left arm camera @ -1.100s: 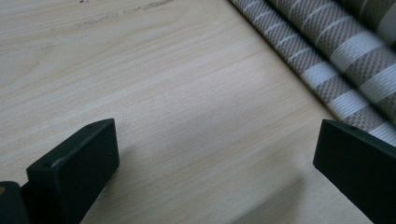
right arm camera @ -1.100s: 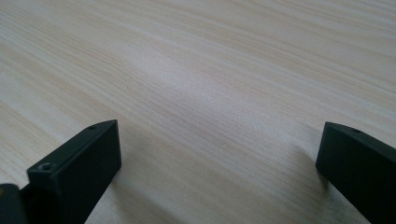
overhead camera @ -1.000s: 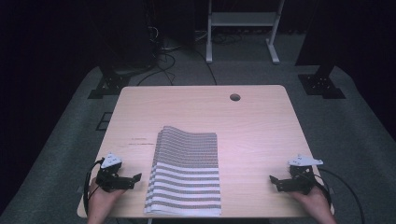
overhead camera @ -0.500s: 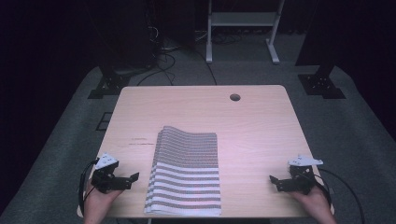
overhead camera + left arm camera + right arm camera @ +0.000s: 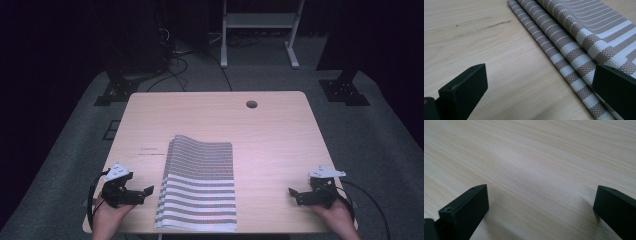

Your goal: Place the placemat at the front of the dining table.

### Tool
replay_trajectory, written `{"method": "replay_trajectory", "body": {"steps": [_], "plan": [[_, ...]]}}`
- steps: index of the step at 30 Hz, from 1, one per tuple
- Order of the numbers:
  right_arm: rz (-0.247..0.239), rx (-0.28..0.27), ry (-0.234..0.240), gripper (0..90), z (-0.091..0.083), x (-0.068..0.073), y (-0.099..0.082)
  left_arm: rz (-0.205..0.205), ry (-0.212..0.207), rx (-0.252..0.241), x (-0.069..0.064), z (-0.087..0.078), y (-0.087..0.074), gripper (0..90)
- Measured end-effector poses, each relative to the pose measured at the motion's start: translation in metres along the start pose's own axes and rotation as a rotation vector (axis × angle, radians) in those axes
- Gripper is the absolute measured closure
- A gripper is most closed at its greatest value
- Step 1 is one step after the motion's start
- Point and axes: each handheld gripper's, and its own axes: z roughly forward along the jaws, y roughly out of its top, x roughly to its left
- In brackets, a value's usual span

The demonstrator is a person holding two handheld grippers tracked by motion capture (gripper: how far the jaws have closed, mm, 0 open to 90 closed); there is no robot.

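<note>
1. Striped placemats (image 5: 198, 187), brown and white, lie in a stack on the near middle of the wooden table (image 5: 280, 135), with their near edge close to the table's front edge.
2. Their left edges are fanned out in steps, clear in the left gripper view (image 5: 564, 42); there seem to be three or four layers, though the exact count is hard to tell.
3. Left gripper (image 5: 146, 191) sits low at the table's near left corner, held in a hand (image 5: 107, 215), with its jaws pointing toward the stack's left edge.
4. Its jaws stand wide apart and grip nothing; in its own view the right jaw overlaps the mats' edge, the other is over bare wood.
5. Right gripper (image 5: 292, 194) rests at the near right corner, well apart from the mats.
6. Its jaws (image 5: 536, 210) are likewise spread wide over bare table, holding nothing.
7. A round hole (image 5: 251, 104) sits near the table's far edge.
</note>
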Motion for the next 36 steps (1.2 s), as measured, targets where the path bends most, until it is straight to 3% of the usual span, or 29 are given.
{"method": "replay_trajectory", "body": {"steps": [36], "plan": [[0.0,0.0,0.0,0.0,0.0,0.0,0.0,0.111,-0.142,0.03,-0.052,0.026,0.018,0.0]]}}
